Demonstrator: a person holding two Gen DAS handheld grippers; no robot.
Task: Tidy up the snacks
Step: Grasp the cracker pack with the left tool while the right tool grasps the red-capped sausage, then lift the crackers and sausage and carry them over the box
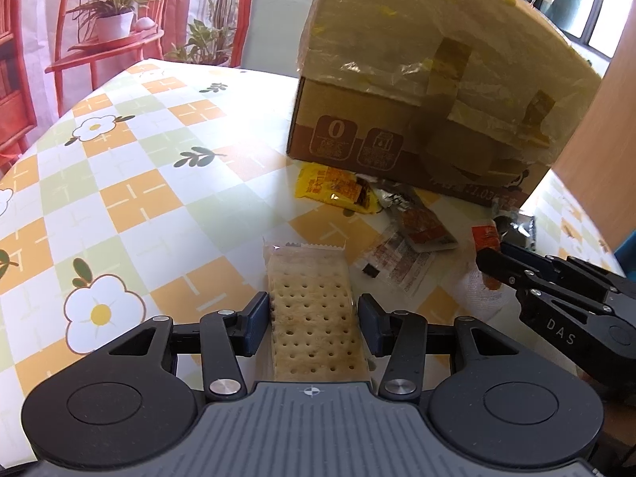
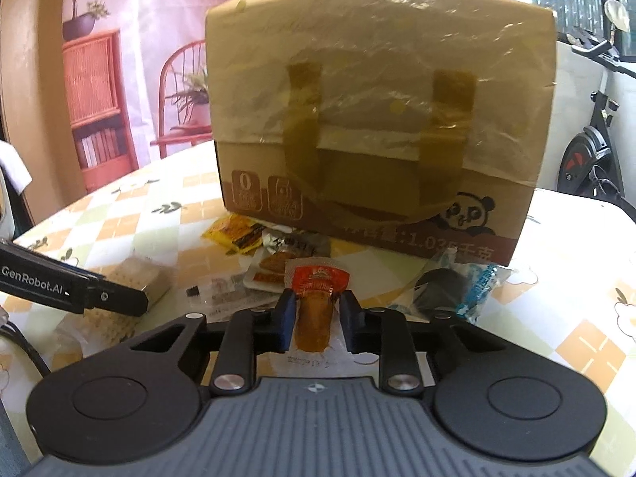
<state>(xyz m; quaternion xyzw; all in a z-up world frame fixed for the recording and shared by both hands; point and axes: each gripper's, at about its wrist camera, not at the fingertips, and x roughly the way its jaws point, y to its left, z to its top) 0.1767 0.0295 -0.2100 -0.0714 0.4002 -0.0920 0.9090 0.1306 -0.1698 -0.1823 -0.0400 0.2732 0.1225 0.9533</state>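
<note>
The cracker pack (image 1: 314,318) lies between the left tool's (image 1: 314,320) pads, gripped, its long axis running straight ahead along the fingers. The orange sauce sachet (image 2: 316,310) is pinched in the closed right tool (image 2: 317,318), pointing likewise forward. Ahead of both, loose snack packets (image 2: 274,266) litter the checked surface (image 1: 139,183), and beyond them a taped cardboard box (image 2: 377,119) blocks the way.
</note>
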